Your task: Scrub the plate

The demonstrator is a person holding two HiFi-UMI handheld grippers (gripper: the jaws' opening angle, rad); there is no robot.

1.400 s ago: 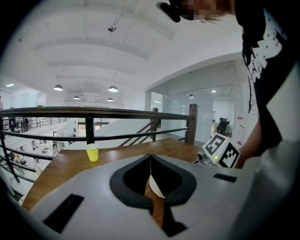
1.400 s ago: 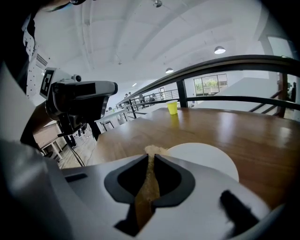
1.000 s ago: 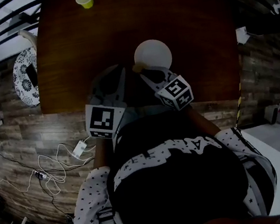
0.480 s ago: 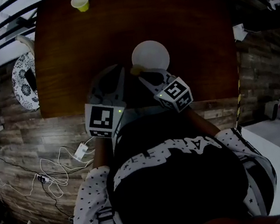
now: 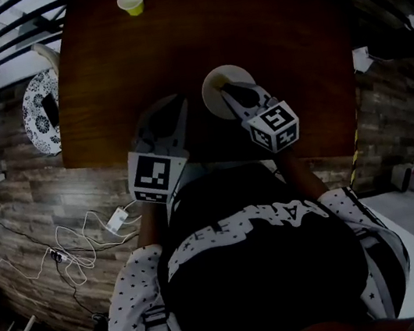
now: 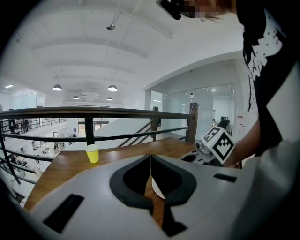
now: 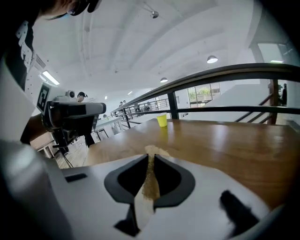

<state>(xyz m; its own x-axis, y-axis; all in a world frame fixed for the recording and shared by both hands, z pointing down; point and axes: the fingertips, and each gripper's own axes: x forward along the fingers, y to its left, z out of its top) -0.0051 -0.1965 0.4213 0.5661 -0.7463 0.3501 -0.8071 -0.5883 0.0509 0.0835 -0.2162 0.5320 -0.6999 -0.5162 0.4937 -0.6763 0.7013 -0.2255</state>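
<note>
Dark wooden tabletop (image 5: pixel 289 43) fills the upper part of my head view, with a railing (image 6: pixel 93 112) beyond its far edge and a plank floor (image 5: pixel 14 195) around it.

I count one white plate (image 5: pixel 234 73), one yellow cup (image 5: pixel 130 0), one scrub pad (image 7: pixel 151 180) and two grippers, each carrying one marker cube.

The plate lies on the near half of the tabletop, and the cup stands well apart from it at the far edge.

My right gripper (image 7: pixel 151 159) is clamped on the tan scrub pad, which pokes out past the jaw tips. It reaches over the near right part of the plate and covers that part from above. I cannot tell whether the pad touches the plate, because in the right gripper view the gripper's own body hides it.

My left gripper (image 6: pixel 150 159) has its jaws together with nothing between them. It sits just left of the plate, whose white edge shows through the opening behind the pads.

On the floor at the left I see one round patterned object (image 5: pixel 40 111) and a tangle of cables (image 5: pixel 72 252). The person's torso blocks the lower half of the head view.
</note>
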